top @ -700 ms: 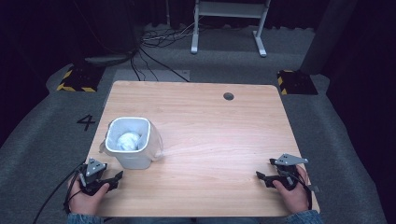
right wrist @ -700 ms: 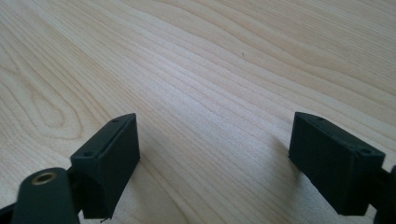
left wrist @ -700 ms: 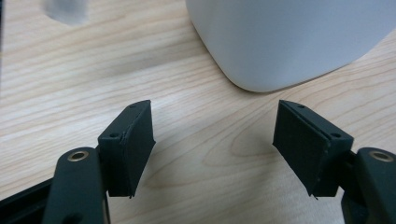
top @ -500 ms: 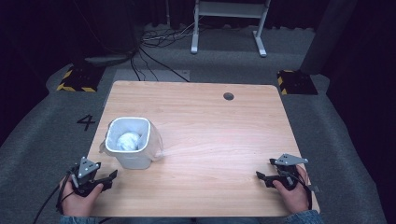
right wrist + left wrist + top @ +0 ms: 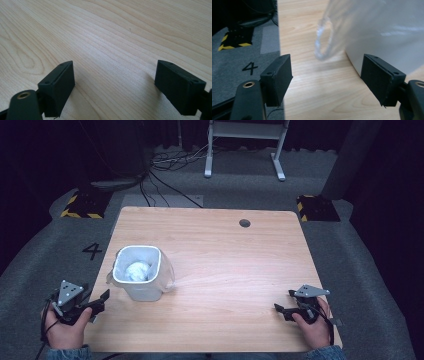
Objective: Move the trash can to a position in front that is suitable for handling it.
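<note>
Two grippers are held spread and empty at the near worktop (image 5: pixel 225 250) corners. The left gripper (image 5: pixel 95 302) is aimed at the white plastic bin lined with a clear bag (image 5: pixel 139 279), probably to reach the bag's loose edge; the right gripper (image 5: pixel 282 310) is rested well apart.

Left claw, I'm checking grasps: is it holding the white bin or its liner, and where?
Nothing is held. The left claw is open beside the white bin, with its liner's loop ahead, untouched.
</note>
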`<state>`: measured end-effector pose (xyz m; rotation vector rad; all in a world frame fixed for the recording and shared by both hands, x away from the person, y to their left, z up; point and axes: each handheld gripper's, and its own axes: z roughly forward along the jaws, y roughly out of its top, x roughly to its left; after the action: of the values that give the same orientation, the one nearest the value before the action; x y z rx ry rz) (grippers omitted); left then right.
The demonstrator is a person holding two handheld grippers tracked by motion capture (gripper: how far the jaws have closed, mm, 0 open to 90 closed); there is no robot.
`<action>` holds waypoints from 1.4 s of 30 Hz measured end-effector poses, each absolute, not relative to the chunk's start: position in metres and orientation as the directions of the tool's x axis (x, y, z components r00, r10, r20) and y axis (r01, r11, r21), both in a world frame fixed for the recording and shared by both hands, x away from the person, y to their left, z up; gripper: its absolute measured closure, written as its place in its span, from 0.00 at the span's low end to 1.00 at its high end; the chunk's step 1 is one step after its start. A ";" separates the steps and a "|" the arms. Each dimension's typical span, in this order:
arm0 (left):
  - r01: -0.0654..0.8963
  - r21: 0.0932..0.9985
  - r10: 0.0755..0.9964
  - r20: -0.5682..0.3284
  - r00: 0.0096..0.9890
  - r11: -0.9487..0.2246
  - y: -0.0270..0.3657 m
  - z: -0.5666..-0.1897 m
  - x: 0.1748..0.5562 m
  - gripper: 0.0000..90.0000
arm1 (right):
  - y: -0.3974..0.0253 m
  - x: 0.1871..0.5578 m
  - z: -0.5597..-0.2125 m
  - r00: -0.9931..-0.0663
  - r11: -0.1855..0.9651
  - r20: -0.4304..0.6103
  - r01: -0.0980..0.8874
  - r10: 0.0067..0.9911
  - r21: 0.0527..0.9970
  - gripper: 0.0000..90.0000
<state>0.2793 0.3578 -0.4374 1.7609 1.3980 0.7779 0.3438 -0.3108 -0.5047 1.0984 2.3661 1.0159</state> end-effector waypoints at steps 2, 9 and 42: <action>0.511 0.850 0.977 0.017 0.211 -0.125 0.363 -0.433 0.285 0.31 | -0.311 0.344 -0.505 -0.643 0.445 -0.006 0.523 0.766 0.727 0.18; 0.514 0.848 0.979 0.025 0.202 -0.128 0.367 -0.427 0.313 0.31 | -0.311 0.344 -0.505 -0.642 0.444 -0.007 0.523 0.767 0.727 0.18; 0.470 0.830 0.888 0.061 0.456 -0.299 0.264 -0.443 0.347 0.36 | -0.309 0.343 -0.505 -0.633 0.439 -0.008 0.528 0.774 0.727 0.18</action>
<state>0.3466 0.2643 -0.4432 1.9328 1.1364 0.6835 0.3428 -0.3088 -0.5045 1.1120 2.3566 1.0098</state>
